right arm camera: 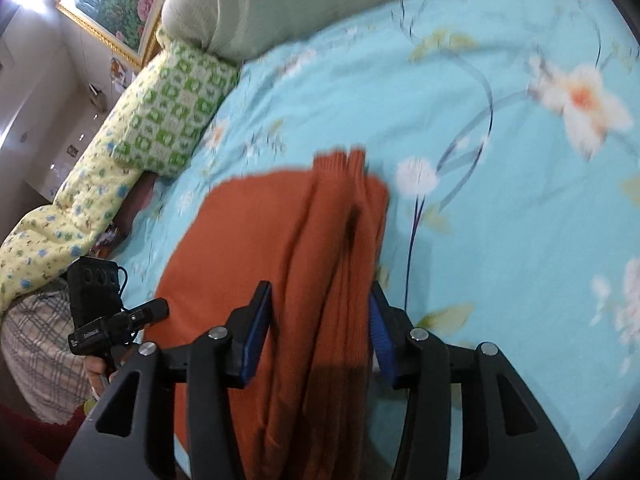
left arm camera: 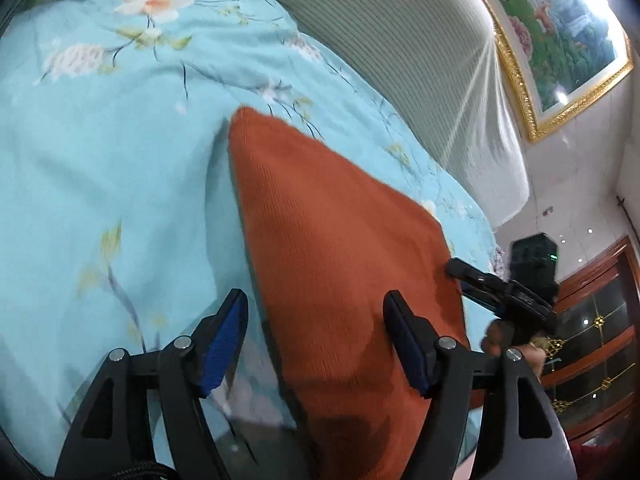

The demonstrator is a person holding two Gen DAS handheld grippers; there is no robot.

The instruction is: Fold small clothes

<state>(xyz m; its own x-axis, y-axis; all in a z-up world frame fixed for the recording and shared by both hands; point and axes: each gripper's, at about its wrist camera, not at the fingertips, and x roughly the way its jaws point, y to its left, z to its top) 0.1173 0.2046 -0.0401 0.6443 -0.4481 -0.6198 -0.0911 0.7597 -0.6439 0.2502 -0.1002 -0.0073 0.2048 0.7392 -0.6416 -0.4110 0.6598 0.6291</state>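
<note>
An orange knitted garment [left arm camera: 340,248] lies on the light blue flowered bedsheet [left arm camera: 100,184]. My left gripper [left arm camera: 316,304] is open, its jaws wide apart over the garment's left edge, holding nothing. In the right wrist view the garment [right arm camera: 280,240] shows a folded ribbed strip along its right side. My right gripper [right arm camera: 320,300] is open with that ribbed strip between its jaws, not clamped. The right gripper also shows in the left wrist view [left arm camera: 460,270] at the garment's right edge.
A grey ribbed headboard cushion [left arm camera: 400,40] lines the far side of the bed. A green checked pillow [right arm camera: 176,108] and a yellow flowered quilt [right arm camera: 68,216] lie at the left. A wooden cabinet [left arm camera: 600,320] stands at the right.
</note>
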